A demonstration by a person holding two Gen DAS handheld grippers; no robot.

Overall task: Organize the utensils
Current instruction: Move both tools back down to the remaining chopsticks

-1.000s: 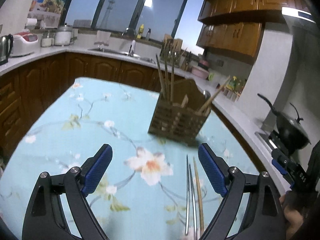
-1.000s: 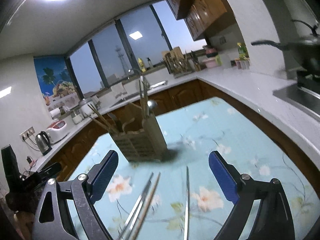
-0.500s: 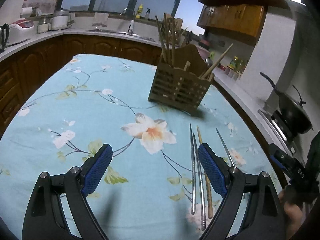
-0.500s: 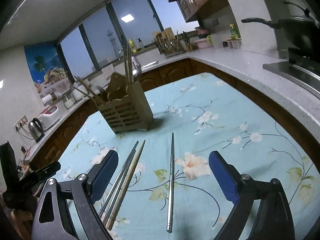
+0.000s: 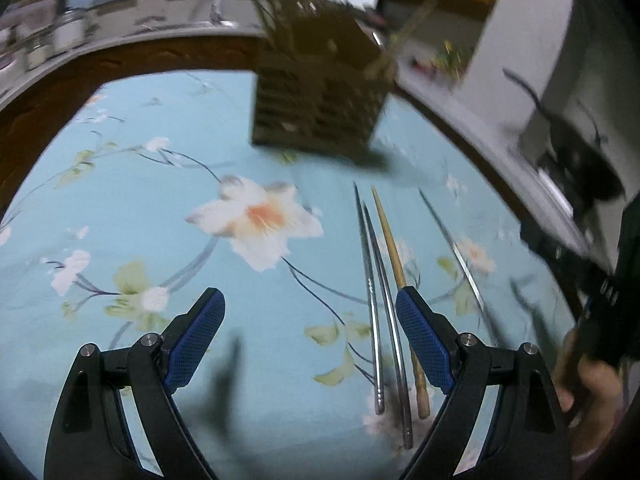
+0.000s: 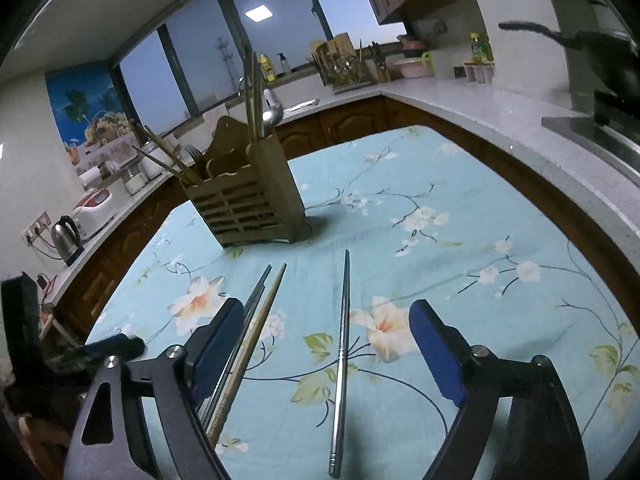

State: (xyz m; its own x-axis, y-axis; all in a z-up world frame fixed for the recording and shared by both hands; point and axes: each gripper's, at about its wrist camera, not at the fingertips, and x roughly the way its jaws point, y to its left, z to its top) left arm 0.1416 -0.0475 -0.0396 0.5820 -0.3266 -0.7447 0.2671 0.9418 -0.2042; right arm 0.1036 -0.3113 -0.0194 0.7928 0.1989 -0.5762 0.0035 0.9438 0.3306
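Note:
A wooden slatted utensil holder [image 6: 248, 204] stands on the blue floral tablecloth [image 6: 440, 248], with chopsticks and a ladle standing in it; it shows blurred in the left wrist view [image 5: 320, 108]. Two metal chopsticks [image 5: 374, 300] and a wooden chopstick [image 5: 394, 256] lie side by side, and a single metal chopstick [image 5: 456, 248] lies to their right. My right gripper [image 6: 326, 344] is open just above that single metal chopstick [image 6: 342, 344], which lies between its fingers. My left gripper [image 5: 310, 328] is open and empty; the chopstick group lies by its right finger [image 5: 424, 336].
Wooden cabinets and a white counter [image 6: 500, 120] wrap around the table. A black wok [image 5: 580, 164] sits on the stove at right. A kettle [image 6: 66, 234] and rice cooker stand on the left counter. The hand holding the other gripper [image 5: 592, 376] is at right.
Both grippers have dropped and tilted down toward the chopsticks on the cloth. The left wrist view is blurred by motion. Both stay open.

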